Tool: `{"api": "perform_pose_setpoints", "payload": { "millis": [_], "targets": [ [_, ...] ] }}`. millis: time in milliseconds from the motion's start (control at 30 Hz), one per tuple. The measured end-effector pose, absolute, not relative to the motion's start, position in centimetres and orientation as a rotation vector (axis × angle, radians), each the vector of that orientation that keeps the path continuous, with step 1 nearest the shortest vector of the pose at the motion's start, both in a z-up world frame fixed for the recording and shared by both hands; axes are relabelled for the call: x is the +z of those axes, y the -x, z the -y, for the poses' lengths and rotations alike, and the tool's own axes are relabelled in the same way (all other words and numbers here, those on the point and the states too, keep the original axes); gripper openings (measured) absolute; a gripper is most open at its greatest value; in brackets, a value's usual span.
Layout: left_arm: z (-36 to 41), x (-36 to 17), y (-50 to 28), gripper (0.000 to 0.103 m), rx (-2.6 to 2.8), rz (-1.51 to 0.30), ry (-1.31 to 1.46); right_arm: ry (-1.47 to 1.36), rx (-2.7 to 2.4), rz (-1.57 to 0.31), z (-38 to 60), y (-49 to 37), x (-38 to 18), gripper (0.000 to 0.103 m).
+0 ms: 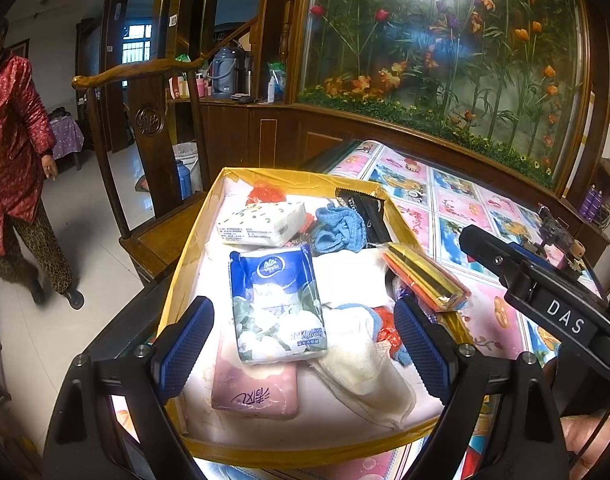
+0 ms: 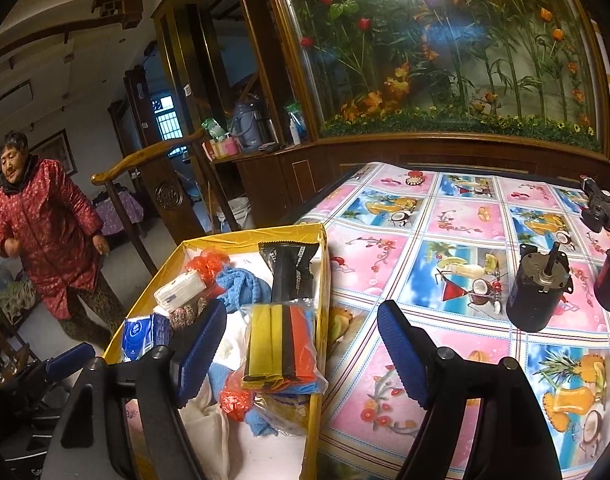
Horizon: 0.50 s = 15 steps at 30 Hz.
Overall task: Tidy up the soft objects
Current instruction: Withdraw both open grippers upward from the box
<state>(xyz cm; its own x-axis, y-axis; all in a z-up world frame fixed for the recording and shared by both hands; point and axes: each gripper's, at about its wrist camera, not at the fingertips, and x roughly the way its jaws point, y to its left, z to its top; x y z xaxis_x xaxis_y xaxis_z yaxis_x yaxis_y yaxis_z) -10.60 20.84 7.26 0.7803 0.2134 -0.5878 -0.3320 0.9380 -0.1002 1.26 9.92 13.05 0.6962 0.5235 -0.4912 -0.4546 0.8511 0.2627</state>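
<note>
Left gripper (image 1: 303, 342): nearest the lens, fingers spread, empty, over the blue tissue pack (image 1: 277, 304) lying in the yellow box (image 1: 185, 276). Right gripper (image 2: 301, 350): spread, empty, the bagged coloured strips (image 2: 281, 344) at its 11 o'clock. Advice: lift clear before reaching again. Right view alone showed a black motor (image 2: 539, 292) at 3 o'clock.

Pink tissue pack (image 1: 254, 392) half under blue tissue pack (image 1: 279, 304); white cloth (image 2: 203, 412) behind finger
</note>
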Motion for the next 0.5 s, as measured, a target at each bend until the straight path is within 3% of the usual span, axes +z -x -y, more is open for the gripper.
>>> {"api": "perform_pose_setpoints", "payload": {
  "millis": [500],
  "targets": [
    [-19.7, 8.4, 11.3, 0.092, 0.289, -0.575, 0.192, -0.149, 0.525, -0.567, -7.6, -0.6, 13.4, 0.091]
  ]
}}
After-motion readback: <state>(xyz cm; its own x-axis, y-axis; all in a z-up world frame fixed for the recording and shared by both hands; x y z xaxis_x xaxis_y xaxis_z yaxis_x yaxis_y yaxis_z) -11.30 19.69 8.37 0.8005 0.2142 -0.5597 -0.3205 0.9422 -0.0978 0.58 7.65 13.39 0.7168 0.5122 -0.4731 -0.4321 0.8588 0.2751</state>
